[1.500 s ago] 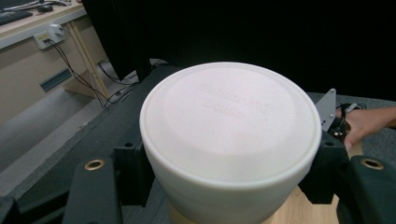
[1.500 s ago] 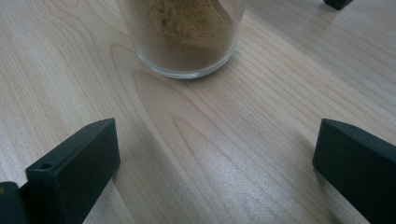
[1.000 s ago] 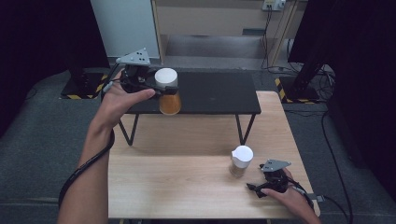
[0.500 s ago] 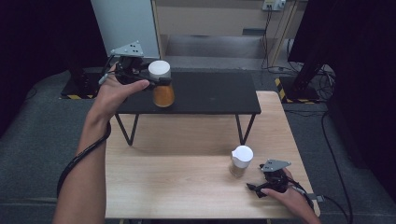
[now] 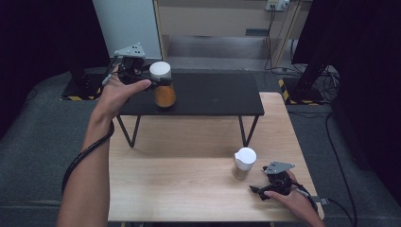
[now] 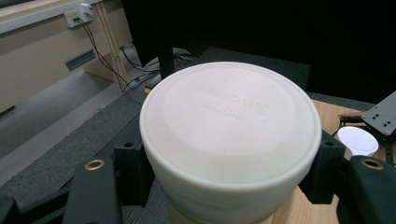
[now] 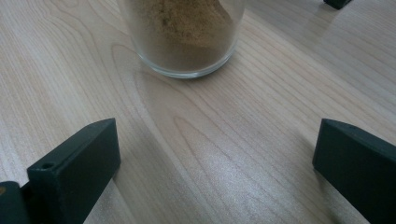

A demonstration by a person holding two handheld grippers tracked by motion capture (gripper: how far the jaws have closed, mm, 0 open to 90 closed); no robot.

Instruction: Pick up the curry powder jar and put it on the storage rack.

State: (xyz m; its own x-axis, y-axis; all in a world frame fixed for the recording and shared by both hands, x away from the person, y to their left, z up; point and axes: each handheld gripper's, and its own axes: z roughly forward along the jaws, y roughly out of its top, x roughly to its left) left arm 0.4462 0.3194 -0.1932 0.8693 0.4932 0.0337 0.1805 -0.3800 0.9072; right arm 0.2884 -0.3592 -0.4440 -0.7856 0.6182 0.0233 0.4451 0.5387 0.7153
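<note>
The left gripper [image 5: 156, 80] had its fingers [image 6: 128, 168] clamped on the white lid of an orange-filled jar [image 5: 164, 92], one on each side of the cap. The jar sat at or just above the left part of the black raised shelf [image 5: 213, 97]; I could not tell whether its base touched. To my eye this jar was nearly placed, with only the setting down and letting go left to do.

The second jar [image 5: 244, 163], white-lidded and filled with brown powder, stood on the wooden counter [image 5: 179, 189], just ahead of the right gripper [image 5: 265, 189]. That gripper's fingers [image 7: 77, 165] were spread wide on the wood, holding nothing. I judged that jar's move was not yet begun.
</note>
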